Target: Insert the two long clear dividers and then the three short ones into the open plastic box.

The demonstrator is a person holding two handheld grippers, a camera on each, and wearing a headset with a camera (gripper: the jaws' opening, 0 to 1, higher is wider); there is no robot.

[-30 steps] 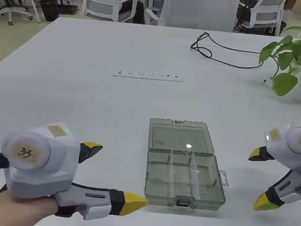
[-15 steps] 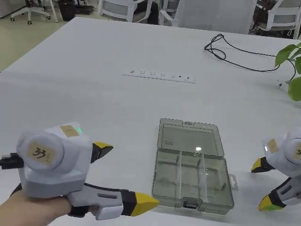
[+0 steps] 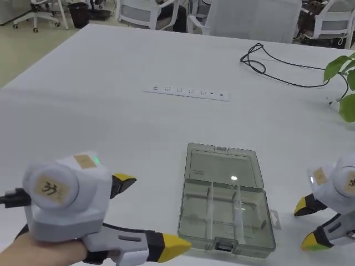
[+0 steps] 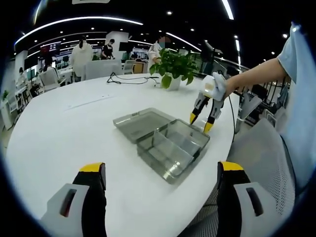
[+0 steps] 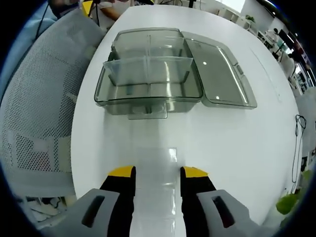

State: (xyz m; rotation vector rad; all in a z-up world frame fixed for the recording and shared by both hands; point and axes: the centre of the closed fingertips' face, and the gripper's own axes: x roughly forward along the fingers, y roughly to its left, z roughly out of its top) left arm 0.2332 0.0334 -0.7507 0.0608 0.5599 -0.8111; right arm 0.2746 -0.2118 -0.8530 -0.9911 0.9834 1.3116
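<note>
The smoky clear plastic box (image 3: 226,219) lies near the table's front edge, its lid (image 3: 224,167) folded flat behind it. Clear dividers (image 3: 209,208) stand inside and split it into compartments. A small clear piece (image 3: 275,218) lies on the table against the box's right side; in the right gripper view this clear piece (image 5: 171,154) sits just ahead of the fingertips. My left gripper (image 3: 150,213) hovers left of the box, jaws wide open and holding nothing. My right gripper (image 3: 306,224) is to the right of the box, open and holding nothing, and faces the box (image 5: 148,74).
A white power strip (image 3: 186,92) lies mid-table, with a black cable (image 3: 272,64) and a green plant (image 3: 345,77) at the far right. Office chairs stand beyond the far edge. A mesh chair (image 5: 39,103) is close to the near table edge.
The head camera has shifted, so the box sits lower and further right in the picture. The right gripper's fingertips stand closer together than a second ago. The box has not moved.
</note>
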